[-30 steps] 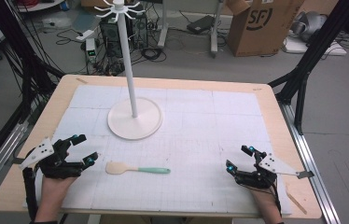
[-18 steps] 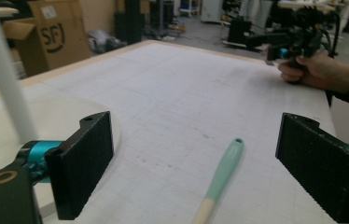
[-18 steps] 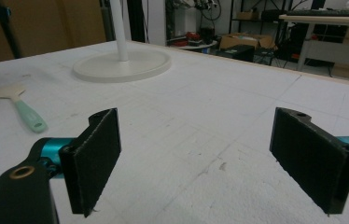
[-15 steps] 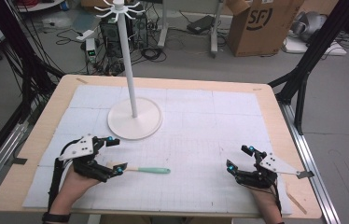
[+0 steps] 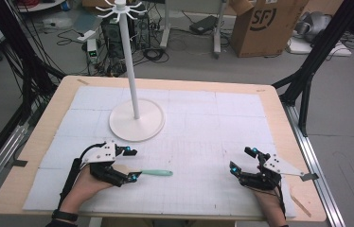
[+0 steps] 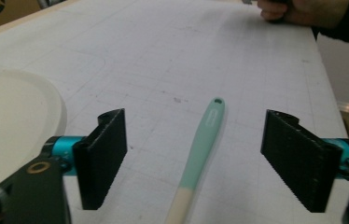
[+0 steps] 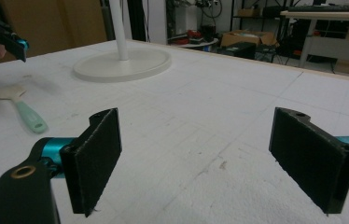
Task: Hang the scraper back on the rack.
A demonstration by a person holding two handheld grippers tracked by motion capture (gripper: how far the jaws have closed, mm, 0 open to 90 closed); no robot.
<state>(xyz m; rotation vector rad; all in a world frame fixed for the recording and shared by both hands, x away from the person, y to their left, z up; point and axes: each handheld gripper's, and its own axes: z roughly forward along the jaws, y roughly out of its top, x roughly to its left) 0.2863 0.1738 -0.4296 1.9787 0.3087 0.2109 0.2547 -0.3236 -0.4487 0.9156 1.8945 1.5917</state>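
A spatula [image 5: 158, 173] with a teal handle and a pale wooden head lies on the white mat at the front left. My left gripper [image 5: 135, 164] stands open over its head end, one jaw on each side of it. In the left gripper view the spatula's handle [image 6: 206, 135] runs away from me between the open jaws of the left gripper [image 6: 196, 126], with nothing touching it. My right gripper [image 5: 241, 160] rests open near the front right of the mat with nothing in it. The right gripper view shows the right gripper [image 7: 205, 154] open, with the spatula [image 7: 23, 112] far off to its left.
A white hook stand [image 5: 130, 61] rises from a round base [image 5: 136, 125] at the back left of the mat [image 5: 213, 123], close to my left gripper. The wooden table edge [image 5: 57, 109] frames the mat. A cardboard box [image 5: 265, 23] and cables lie on the floor beyond.
My left gripper has moved right from the table's left edge to the spatula and now straddles its head end. The right gripper has stayed where it was.
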